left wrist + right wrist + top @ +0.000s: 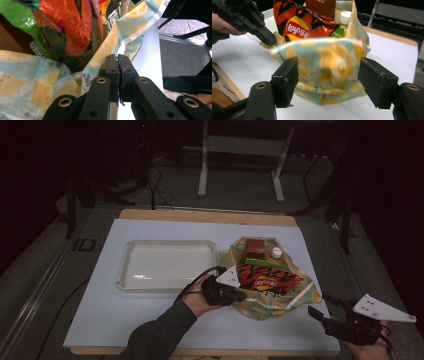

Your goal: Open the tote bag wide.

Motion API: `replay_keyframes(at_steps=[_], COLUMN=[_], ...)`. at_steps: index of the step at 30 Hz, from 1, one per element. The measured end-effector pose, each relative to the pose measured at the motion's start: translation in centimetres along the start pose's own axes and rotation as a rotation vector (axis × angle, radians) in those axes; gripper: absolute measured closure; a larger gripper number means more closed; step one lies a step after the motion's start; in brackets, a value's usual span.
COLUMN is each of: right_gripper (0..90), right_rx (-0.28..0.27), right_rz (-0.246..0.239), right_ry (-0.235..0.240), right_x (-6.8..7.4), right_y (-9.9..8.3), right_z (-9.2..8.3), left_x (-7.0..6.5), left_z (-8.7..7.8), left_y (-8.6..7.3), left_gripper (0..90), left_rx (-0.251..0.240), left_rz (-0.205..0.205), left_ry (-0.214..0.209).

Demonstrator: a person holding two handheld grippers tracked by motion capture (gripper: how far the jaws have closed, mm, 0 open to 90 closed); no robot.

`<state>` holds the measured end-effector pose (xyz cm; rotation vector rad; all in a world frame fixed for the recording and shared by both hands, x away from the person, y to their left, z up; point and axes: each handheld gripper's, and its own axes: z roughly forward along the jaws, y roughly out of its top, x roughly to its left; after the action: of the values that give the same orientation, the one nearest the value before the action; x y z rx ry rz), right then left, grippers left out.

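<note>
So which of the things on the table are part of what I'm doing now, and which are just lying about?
In the job:
- lemon-print bag, its edge pinched in the shut left gripper
- Lay's crisp packet, brown box, white-capped bottle inside it
- right gripper, open, clear of the bag

Lying about:
- white tray
- frame legs behind

Chip bag (269, 281) lower part is hidden inside the lemon-print bag (295, 296). Brown box (320, 7) is cut off at the frame top. Bottle (276, 253) label is too small to read. Right hand (372, 351) is cropped at the bottom edge.
</note>
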<state>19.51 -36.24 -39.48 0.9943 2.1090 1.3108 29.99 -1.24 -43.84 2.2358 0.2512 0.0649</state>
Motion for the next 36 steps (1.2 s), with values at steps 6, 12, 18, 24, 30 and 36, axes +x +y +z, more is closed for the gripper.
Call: replay_keyframes(at_steps=[6, 12, 18, 24, 30, 36], right_gripper=[32.6, 41.6, 48.1, 52.6, 53.5, 53.2], right_rx=[-0.023, -0.026, 0.023, 0.105, 0.128, 0.137], right_rz=[-0.012, -0.035, -0.008, 0.036, 0.079, 0.089], right_ry=[-0.001, 0.021, 0.035, 0.017, 0.004, -0.017], right_x=[0.3, 0.6, 0.1, -1.1, -1.6, -1.8], right_y=[0.7, 1.7, 1.4, -0.4, -1.3, -1.5], right_z=[-0.3, 0.7, 3.2, 6.0, 7.2, 7.8], left_x=[-0.5, -1.0, -1.3, -1.3, -0.1, 1.5], left_z=[0.7, 1.8, 2.7, 1.6, -0.6, -3.1], left_y=[0.1, 0.0, -0.4, -1.0, -1.9, -3.0], left_gripper=[86.1, 85.8, 83.6, 75.3, 73.1, 72.9], left_rx=[0.005, 0.004, 0.018, -0.005, -0.074, -0.130], left_rz=[0.007, 0.004, 0.000, -0.009, -0.071, -0.158], left_ry=[-0.014, -0.022, -0.037, -0.033, -0.010, 0.073])
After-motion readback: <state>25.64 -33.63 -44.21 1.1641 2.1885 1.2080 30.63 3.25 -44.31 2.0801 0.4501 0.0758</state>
